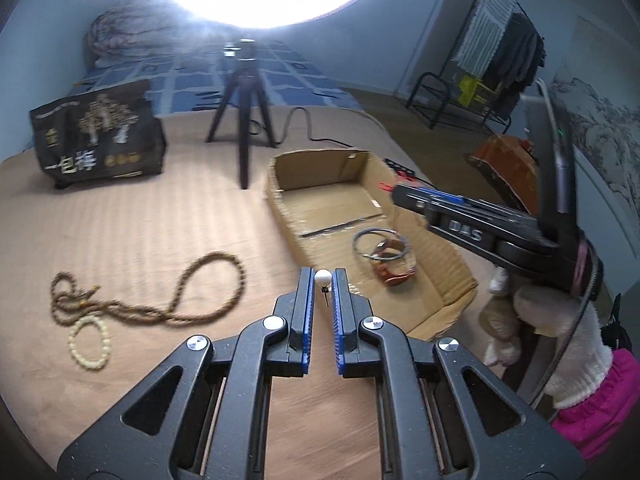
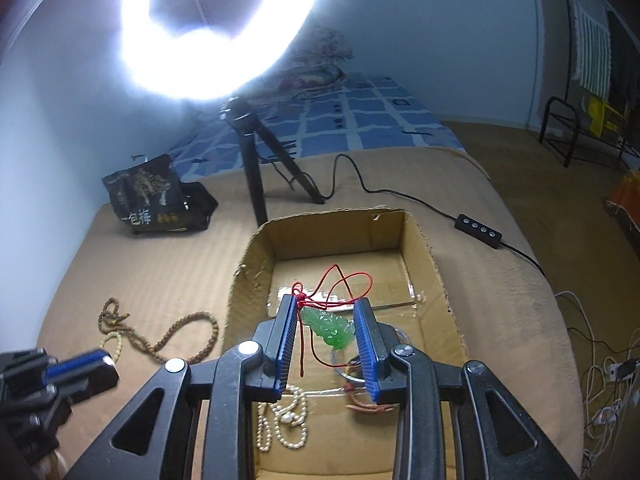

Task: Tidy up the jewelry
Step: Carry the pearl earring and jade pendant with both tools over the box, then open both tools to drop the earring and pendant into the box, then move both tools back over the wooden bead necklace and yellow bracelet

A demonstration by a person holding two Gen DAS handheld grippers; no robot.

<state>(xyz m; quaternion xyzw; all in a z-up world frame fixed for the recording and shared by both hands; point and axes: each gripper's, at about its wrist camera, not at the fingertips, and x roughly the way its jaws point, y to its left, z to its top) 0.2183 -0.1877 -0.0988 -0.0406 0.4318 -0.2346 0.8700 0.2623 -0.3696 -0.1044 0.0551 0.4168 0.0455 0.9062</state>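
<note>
My left gripper [image 1: 322,278] is shut on a pearl earring [image 1: 322,279]; the white pearl sits between the fingertips and its pin hangs down, just left of the cardboard box [image 1: 448,276]. My right gripper [image 2: 326,304] is over the box [image 2: 420,240], its jaws wide apart. A green jade pendant [image 2: 330,326] on a red cord [image 2: 340,284] hangs between the fingers; the cord stretches across both fingertips. In the box lie metal bangles [image 1: 380,242], a brown strap [image 1: 394,274] and a pearl necklace [image 2: 284,420]. A brown bead necklace [image 1: 160,296] and a cream bead bracelet [image 1: 90,342] lie on the tan surface.
A black tripod [image 1: 244,120] with a bright ring light stands behind the box. A black printed bag [image 1: 100,136] sits far left. A cable with a controller [image 2: 478,232] runs right of the box. A blue checked bed cover lies beyond.
</note>
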